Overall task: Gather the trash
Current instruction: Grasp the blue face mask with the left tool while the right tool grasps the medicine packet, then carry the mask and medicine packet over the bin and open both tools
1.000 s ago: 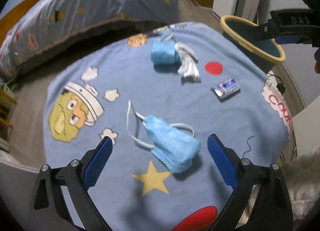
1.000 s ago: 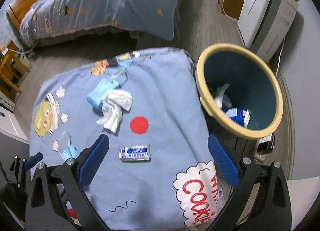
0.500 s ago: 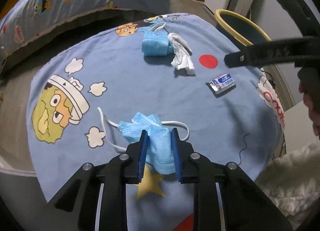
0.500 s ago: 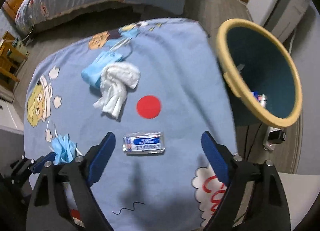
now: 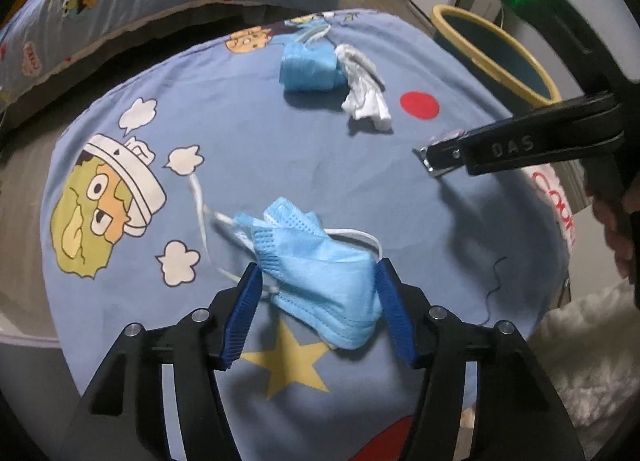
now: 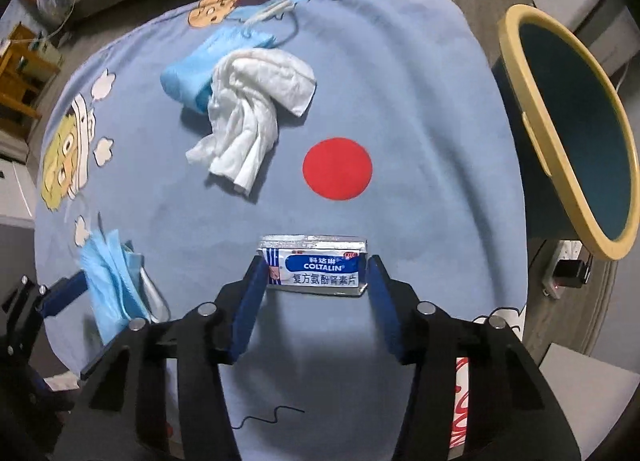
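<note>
Trash: face mask (image 5: 320,273) at 6 o'clock on desk (image 5: 248,133), left gripper (image 5: 318,313) opening around it | pill packet (image 6: 316,269) between closing right gripper (image 6: 318,303) | risk: mask slips free, packet skids toward bin (image 6: 568,133) at 2 o'clock.

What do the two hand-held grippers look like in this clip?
Both hand-held grippers, left and right, have black angular frames with silver bolts and ridged blue pads on the fingers. The right one's finger reads "DAS" in raised letters; a green light glows on the body behind it.

Left gripper (image 5: 318,293) opening, fingers (image 5: 244,315) flanking blue face mask (image 5: 320,265) on cartoon-print blanket (image 5: 240,141), yellow-rimmed bin (image 5: 496,49) beyond.
</note>
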`<state>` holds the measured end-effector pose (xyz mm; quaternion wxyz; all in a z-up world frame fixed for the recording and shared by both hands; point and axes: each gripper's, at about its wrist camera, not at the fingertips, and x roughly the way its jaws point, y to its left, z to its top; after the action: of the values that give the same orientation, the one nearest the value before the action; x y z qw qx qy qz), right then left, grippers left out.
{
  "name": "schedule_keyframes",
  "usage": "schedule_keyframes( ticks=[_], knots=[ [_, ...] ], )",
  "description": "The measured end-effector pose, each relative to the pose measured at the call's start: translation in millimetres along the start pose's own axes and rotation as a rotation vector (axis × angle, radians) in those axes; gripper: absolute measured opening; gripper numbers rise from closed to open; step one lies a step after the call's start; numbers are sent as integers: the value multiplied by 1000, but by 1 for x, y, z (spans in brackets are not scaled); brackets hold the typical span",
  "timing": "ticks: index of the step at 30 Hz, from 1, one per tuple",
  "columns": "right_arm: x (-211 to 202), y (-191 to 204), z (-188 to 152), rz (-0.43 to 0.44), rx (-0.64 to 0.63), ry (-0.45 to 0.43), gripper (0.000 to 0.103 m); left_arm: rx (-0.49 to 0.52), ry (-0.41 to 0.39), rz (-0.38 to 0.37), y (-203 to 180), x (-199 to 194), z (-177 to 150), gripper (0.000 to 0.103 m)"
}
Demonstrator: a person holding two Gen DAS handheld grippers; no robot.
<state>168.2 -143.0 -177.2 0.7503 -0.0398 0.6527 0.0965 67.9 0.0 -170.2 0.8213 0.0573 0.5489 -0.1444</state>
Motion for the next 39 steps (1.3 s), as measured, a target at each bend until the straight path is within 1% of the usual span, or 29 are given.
schedule_keyframes(
  ticks=[3,4,5,6,7,8,9,10,11,12,16,18,19,20,21,22,26,29,34,36,37,39],
  knots=[
    [-2,2,1,3,-19,-7,45,4,18,2,0,5,0,60],
    [-2,1,1,6,-19,-7,39,-1,22,-3,1,6,0,58],
    [-3,1,1,8,-21,-10,22,-4,28,-10,1,8,1,47],
    [-3,2,1,12,-26,-7,17,-5,36,-15,1,9,1,43],
    [-2,2,0,19,-31,0,15,-2,37,-15,1,10,1,40],
    [-1,3,-1,19,-37,5,14,2,39,-17,0,10,1,32],
    [-1,3,-2,17,-45,8,14,10,36,-11,-1,9,1,29],
    [-2,4,-2,17,-48,7,12,15,32,-3,-1,8,2,27],
    [-2,4,-2,21,-46,3,8,16,23,4,-1,7,4,23],
    [-3,3,-2,23,-44,-1,7,10,13,7,1,4,5,22],
    [-6,-4,-2,66,1,-10,7,-51,-37,21,15,-11,11,22],
    [-11,-6,2,44,-13,-30,12,-75,-55,18,22,-17,12,22],
    [-12,-5,3,28,-26,-42,26,-92,-63,12,25,-20,14,22],
    [-15,-4,4,6,-36,-58,47,-102,-70,9,27,-21,15,22],
    [-16,-2,5,-6,-42,-69,53,-113,-76,5,29,-23,16,22],
    [-18,2,8,-14,-59,-78,55,-125,-81,1,32,-24,17,22],
    [-11,19,10,-26,-150,-64,55,-142,-81,-8,38,-26,14,22],
    [-5,33,13,-56,-221,-61,55,-146,-81,-13,41,-25,14,22],
    [4,41,15,-50,-245,-47,54,-150,-79,-23,44,-27,12,22],
    [4,41,16,-31,-234,-38,46,-155,-81,-25,45,-27,12,22],
    [6,41,14,-13,-232,-30,29,-157,-82,-26,46,-27,12,22],
    [7,47,15,6,-228,-22,27,-162,-81,-27,47,-27,14,22]
  ],
)
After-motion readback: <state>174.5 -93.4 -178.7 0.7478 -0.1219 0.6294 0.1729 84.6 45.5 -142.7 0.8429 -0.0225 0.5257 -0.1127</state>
